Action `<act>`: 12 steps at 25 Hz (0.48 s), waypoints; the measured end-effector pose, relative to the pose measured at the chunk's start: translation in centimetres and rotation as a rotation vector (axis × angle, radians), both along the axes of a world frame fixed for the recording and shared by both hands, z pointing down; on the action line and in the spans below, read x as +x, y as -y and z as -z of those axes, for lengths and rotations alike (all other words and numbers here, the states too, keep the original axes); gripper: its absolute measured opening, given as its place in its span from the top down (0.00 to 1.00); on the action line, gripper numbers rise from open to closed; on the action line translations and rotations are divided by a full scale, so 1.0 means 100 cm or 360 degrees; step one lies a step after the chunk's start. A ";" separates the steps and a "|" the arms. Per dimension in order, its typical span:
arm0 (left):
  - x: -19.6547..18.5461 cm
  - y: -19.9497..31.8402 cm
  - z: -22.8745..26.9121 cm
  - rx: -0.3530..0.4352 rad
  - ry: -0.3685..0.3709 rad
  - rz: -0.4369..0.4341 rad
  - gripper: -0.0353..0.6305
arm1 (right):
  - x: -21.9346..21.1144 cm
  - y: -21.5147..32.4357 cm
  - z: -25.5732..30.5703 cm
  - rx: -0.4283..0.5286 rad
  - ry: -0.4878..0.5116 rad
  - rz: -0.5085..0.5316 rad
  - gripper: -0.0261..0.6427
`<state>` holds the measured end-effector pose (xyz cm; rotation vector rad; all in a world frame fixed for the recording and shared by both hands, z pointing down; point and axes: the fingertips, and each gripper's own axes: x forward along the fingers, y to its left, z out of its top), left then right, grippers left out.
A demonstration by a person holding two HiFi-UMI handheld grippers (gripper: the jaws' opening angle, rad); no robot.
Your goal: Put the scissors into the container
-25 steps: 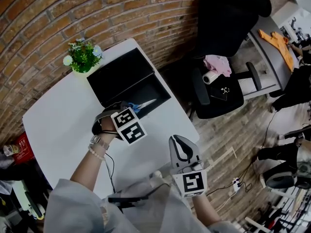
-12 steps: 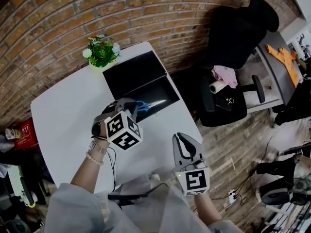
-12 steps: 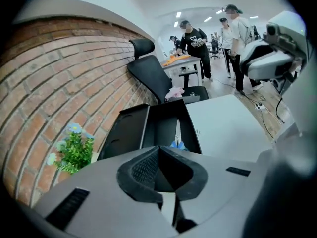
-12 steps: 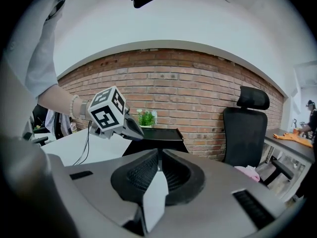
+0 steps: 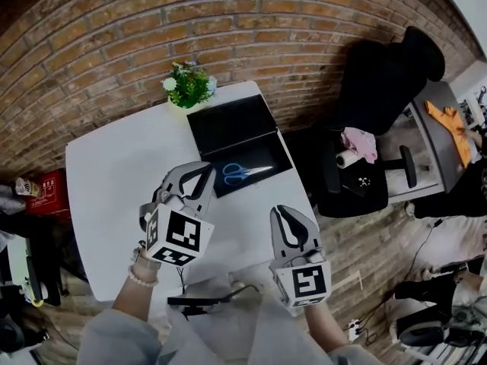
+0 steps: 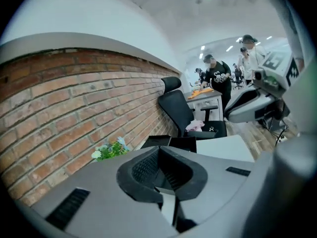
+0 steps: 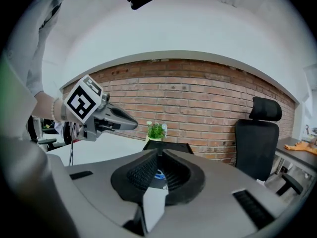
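Observation:
The blue-handled scissors (image 5: 242,173) lie flat inside the black container (image 5: 264,152), whose open lid (image 5: 230,123) rests behind it on the white table (image 5: 114,173). My left gripper (image 5: 199,169) hovers just left of the container, apart from the scissors, jaws shut and empty. My right gripper (image 5: 284,211) is held near the table's front right edge, also shut and empty. In the right gripper view a bit of the blue scissors (image 7: 159,174) shows past the jaws, with the left gripper (image 7: 132,125) to the left. The left gripper view shows the container (image 6: 171,143) ahead.
A small potted plant (image 5: 189,86) stands at the table's far edge against the brick wall (image 5: 152,21). A black office chair (image 5: 380,82) with a pink cloth (image 5: 359,141) sits right of the table. A red box (image 5: 47,192) is on the floor left. People stand far off in the left gripper view.
The left gripper has let go of the scissors, which now lie in the container, and has drawn back towards me. The right gripper has hardly moved.

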<state>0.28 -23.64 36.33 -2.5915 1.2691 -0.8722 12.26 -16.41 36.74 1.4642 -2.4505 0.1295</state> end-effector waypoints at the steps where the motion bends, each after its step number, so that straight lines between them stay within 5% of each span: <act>1: -0.004 -0.004 0.009 0.0024 -0.0038 0.0027 0.92 | -0.001 0.000 0.004 -0.0029 0.0019 -0.0005 0.88; 12: -0.048 -0.059 0.079 0.0254 -0.0420 0.0193 0.92 | -0.017 -0.001 0.039 0.0062 0.0052 0.0096 0.88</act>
